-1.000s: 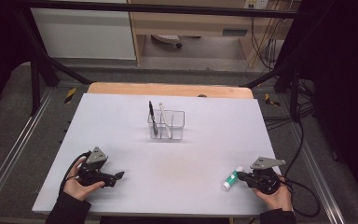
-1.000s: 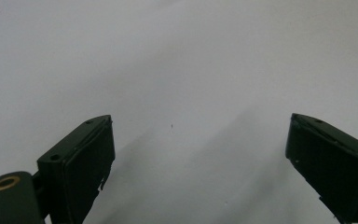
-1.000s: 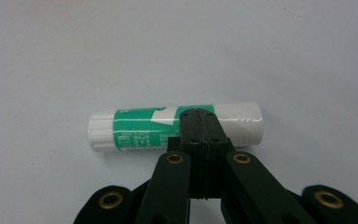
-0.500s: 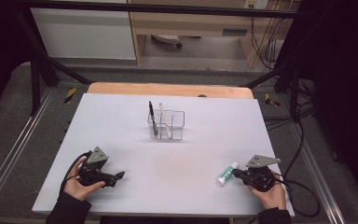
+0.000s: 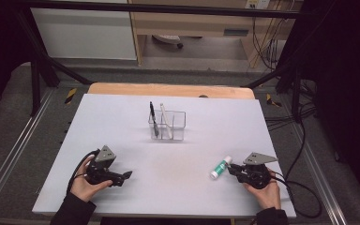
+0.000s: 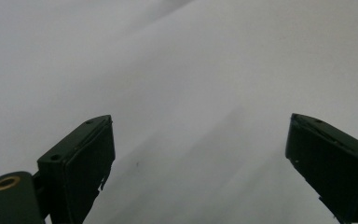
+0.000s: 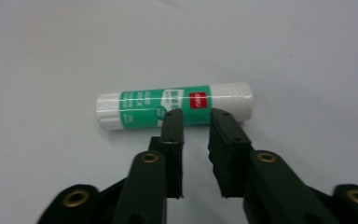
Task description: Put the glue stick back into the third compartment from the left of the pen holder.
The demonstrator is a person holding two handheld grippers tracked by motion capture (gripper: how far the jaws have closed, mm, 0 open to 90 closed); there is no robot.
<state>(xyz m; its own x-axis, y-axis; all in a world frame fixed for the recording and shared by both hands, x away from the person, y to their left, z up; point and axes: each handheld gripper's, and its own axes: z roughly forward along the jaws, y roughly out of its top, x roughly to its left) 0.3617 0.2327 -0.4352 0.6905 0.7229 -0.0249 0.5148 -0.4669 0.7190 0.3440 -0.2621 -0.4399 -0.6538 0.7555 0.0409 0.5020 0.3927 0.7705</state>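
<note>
Two pens [image 5: 160,120] already stand in the clear holder [image 5: 168,125]. Glue stick [image 7: 174,106] lies on the desk [image 5: 178,183], just beyond right claw [image 7: 195,113], nearly closed, empty. Left claw [image 6: 200,144] wide open, idle.

A lab recording rig, not a home: black metal frame struts [image 5: 42,65] fence a white-topped bench [image 5: 122,117], bundled cables [image 5: 262,37] hang at 1 o'clock, yellow-black hazard tape [image 5: 70,95] marks the grey floor at 10 o'clock, and dark curtains [image 5: 347,93] close off 3 o'clock.
</note>
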